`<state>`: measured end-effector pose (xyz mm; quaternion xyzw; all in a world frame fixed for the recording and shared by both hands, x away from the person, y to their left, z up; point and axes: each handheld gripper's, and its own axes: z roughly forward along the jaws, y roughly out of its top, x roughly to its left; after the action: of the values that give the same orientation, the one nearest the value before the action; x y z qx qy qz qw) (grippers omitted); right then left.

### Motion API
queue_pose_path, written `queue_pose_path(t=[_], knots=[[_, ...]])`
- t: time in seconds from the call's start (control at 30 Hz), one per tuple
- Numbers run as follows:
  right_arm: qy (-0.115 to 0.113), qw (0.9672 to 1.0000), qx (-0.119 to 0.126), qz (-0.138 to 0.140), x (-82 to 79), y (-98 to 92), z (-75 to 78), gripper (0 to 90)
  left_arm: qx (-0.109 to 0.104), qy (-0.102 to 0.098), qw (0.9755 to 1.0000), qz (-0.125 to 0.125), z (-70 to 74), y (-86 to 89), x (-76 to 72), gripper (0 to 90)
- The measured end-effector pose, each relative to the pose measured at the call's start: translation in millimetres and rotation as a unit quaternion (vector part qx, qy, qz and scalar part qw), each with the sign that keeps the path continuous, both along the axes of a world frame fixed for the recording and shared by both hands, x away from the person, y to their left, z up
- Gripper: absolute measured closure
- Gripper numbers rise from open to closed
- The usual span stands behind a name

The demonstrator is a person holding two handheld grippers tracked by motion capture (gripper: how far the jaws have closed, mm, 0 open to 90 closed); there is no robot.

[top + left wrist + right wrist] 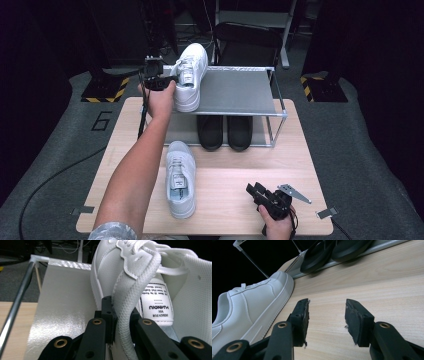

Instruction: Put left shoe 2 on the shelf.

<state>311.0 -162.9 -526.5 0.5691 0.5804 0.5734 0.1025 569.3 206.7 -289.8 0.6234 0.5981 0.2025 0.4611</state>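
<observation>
High view has my left arm stretched far forward across the table, the hand wrapped round the left gripper at the near left corner of the rack. That gripper is clamped on the held sneaker; in the left gripper view its jaws pinch the padded collar at the heel, with the tongue label just beside them. The sneaker rests on the rack's grey top shelf, toe pointing away from me and over the far edge, heel at the near edge. I think the sole sits flat on the shelf, but the hand hides that part.

My right hand stays low at the near right edge of the table, holding the right gripper just above the wood. Its jaws stand apart with nothing between them; in the right gripper view bare tabletop shows in the gap.

The rack's lower level holds a pair of black shoes, side by side, toes towards me. A second sneaker lies on the table in front of the rack, left of the right gripper, well apart from it.
</observation>
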Motion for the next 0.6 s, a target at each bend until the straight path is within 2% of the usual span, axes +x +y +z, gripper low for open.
queue_pose_path(t=[0.13, 0.33, 0.57, 0.6], knots=[[0.002, 1.0000, 0.002, -0.001, -2.8, -0.9, -0.8, 54.0, -0.002, 0.015, 0.9999, 0.002, -5.3, -5.7, 6.8, 82.7], [-0.002, 1.0000, -0.001, -0.002, -5.6, -3.7, -3.4, 54.0, 0.006, 0.021, 0.9997, 0.001, -9.4, -9.3, 13.2, 82.7], [0.001, 0.9998, 0.008, -0.015, -11.5, -8.8, -4.1, 54.0, 0.010, 0.031, 0.9995, 0.004, -10.9, -8.2, 15.7, 82.4], [-0.001, 0.9999, 0.004, -0.016, -12.5, -10.1, -4.8, 54.0, 0.010, 0.033, 0.9994, 0.005, -11.4, -8.6, 15.6, 82.4]])
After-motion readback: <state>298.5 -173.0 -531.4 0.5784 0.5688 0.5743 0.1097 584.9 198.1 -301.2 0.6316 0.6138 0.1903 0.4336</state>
